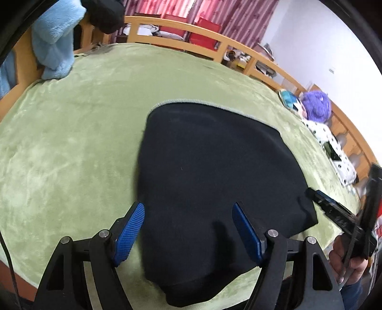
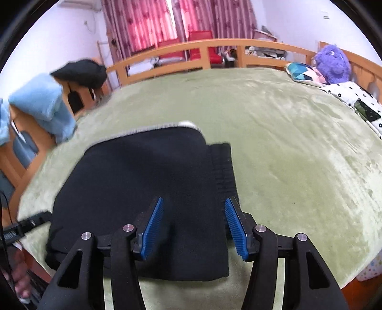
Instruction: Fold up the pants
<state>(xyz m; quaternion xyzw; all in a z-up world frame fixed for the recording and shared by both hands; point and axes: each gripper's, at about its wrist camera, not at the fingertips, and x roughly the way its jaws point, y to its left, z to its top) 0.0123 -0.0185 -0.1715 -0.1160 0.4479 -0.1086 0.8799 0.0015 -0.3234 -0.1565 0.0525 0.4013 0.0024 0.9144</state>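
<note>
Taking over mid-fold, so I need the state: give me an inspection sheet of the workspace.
Surface: green blanket over the bed.
Job's things: black pants lying folded and flat, waistband on the right.
Clutter: blue fleece, purple plush toy, spotted quilt at the edges.
Grippers: left gripper and right gripper both open above the pants, nothing gripped.
Cables: thin black cable at the left edge.
Surroundings: wooden bed rail, pink curtains.

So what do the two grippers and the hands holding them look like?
Both the left gripper and the right gripper have black linkage arms, silver pivot pins and ribbed blue pads. A thin black cable trails beside the left one. No sleeves are visible.
</note>
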